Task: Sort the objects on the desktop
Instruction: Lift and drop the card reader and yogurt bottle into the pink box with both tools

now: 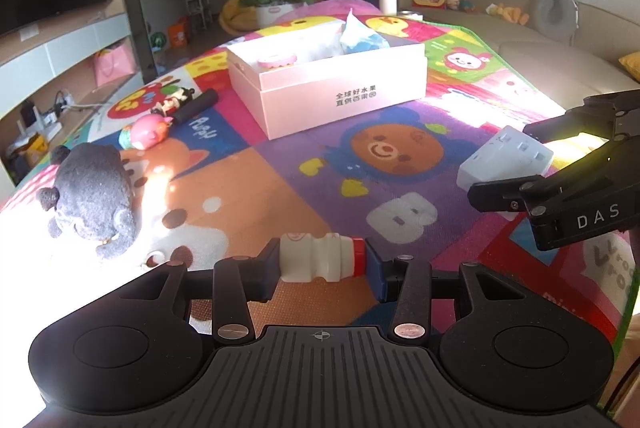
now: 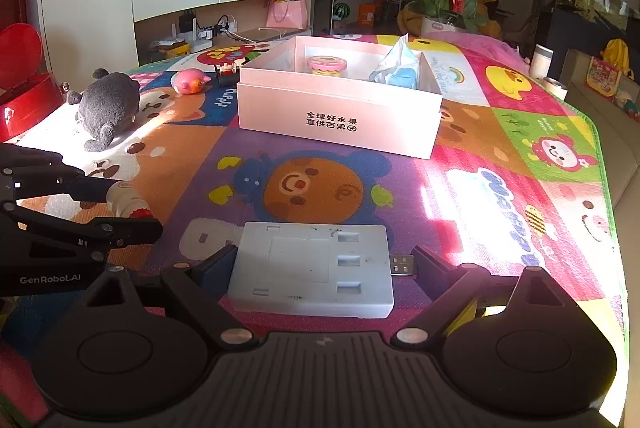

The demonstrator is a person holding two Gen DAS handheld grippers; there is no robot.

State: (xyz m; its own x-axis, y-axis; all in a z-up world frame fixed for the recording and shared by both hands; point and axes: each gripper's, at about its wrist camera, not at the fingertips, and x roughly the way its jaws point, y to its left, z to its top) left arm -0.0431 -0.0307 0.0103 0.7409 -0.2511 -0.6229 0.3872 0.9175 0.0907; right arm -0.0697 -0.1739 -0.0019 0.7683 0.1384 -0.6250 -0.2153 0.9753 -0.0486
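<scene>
A small white bottle (image 1: 316,262) with a red cap lies sideways between the pads of my left gripper (image 1: 322,270), which press on its base and cap. In the right wrist view the left gripper (image 2: 134,206) holds that bottle (image 2: 126,202) at the left edge. A flat white USB hub (image 2: 312,268) lies on the mat inside my right gripper (image 2: 320,260), one pad at its left edge and the other at its plug tip. The left wrist view shows the right gripper (image 1: 504,162) flanking the hub (image 1: 502,158). The open pink box (image 1: 340,96) (image 2: 332,108) stands mid-mat.
The box holds a pink donut-shaped item (image 2: 326,64) and a blue tissue pack (image 2: 400,68). On the colourful mat (image 2: 320,188), a grey plush (image 2: 108,106), a pink pig toy (image 2: 190,81) and a small figurine (image 2: 228,68) lie to the left. A red bin (image 2: 20,80) stands far left.
</scene>
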